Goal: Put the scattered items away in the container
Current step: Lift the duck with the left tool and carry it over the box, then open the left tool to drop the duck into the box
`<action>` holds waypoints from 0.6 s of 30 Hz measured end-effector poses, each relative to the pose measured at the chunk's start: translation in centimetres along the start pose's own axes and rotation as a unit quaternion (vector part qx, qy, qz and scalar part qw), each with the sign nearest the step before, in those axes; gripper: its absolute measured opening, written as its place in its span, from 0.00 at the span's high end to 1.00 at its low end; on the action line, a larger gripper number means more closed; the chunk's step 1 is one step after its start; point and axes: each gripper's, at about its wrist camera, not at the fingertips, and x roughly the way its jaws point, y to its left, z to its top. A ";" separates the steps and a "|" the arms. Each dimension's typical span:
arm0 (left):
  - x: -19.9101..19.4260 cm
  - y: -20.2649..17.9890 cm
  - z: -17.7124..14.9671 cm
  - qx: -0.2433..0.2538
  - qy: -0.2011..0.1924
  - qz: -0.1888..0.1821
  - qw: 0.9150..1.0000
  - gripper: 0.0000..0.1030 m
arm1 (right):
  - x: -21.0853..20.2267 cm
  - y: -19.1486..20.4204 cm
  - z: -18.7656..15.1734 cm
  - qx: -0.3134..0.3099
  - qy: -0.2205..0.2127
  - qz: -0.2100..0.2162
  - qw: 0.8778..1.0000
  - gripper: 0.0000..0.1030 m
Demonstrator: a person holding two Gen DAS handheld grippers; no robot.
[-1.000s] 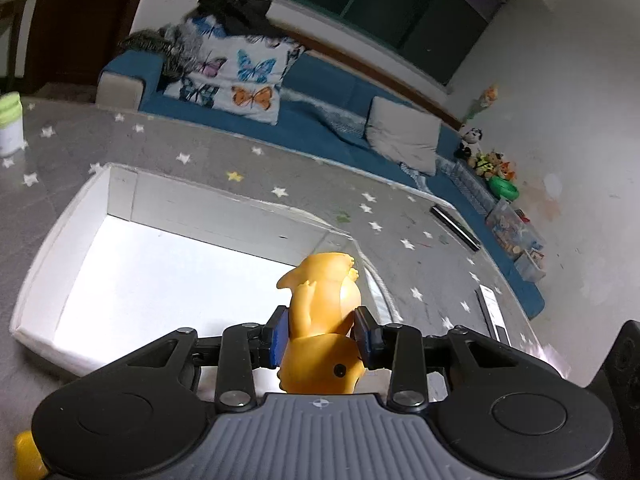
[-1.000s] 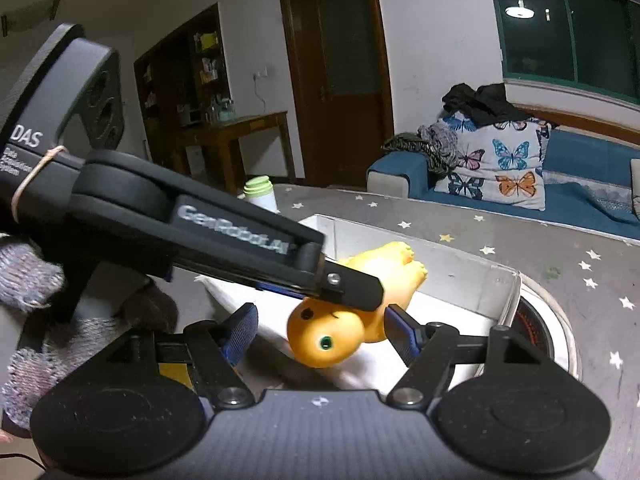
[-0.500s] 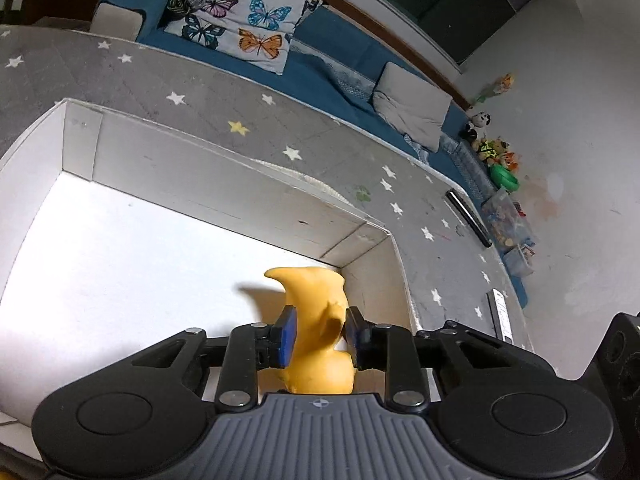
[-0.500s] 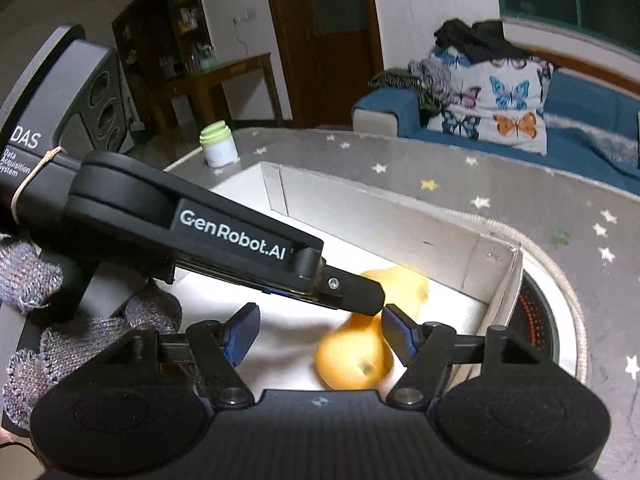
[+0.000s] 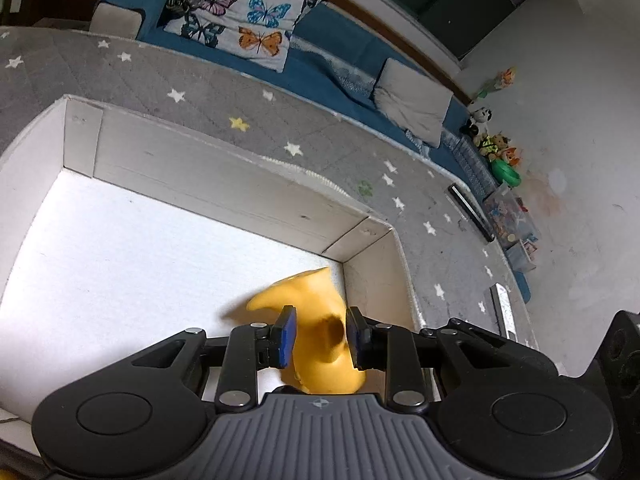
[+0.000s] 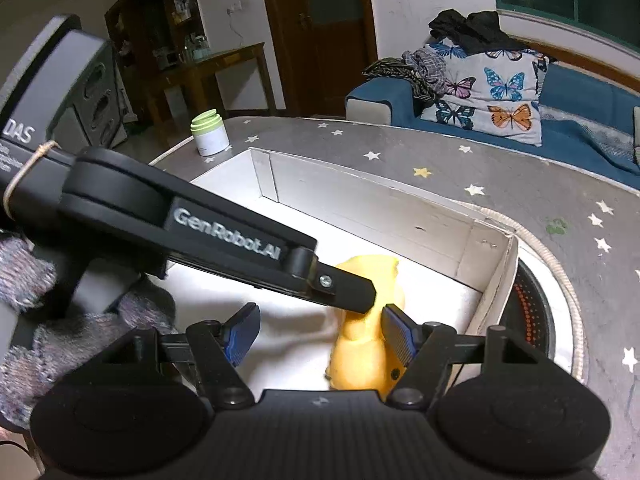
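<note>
Left claw (image 5: 318,336) sits low inside the white cardboard box (image 5: 224,184), at its near right corner, with the yellow rubber toy (image 5: 320,320) between its blue pads (image 5: 286,336). Pads look slightly apart from the toy; it is motion-blurred, so cannot tell whether the left claw grips it or has let go. From the right wrist view the toy (image 6: 366,344) is at the box floor, just beside the box's right wall (image 6: 494,280), with the left claw's black finger (image 6: 348,292) across its upper part. Right claw (image 6: 320,336) is released, jaws wide with nothing between them, hovering over the near edge of the box, its right pad (image 6: 398,334) in front of the toy. Box interior holds only the toy as far as visible. Box rests on a grey star-print desk (image 5: 200,80); a white jar with a green lid (image 6: 209,132) stands on the desk beyond the box's far left corner. A gloved hand (image 6: 28,280) holds the left device. A blue sofa with a butterfly pillow (image 6: 492,96) runs behind the desk.
</note>
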 end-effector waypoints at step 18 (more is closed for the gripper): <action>-6.9 -2.4 -4.2 0.050 -0.055 0.017 0.997 0.70 | -6.1 4.3 -3.6 -0.006 -0.076 -0.037 0.996 0.25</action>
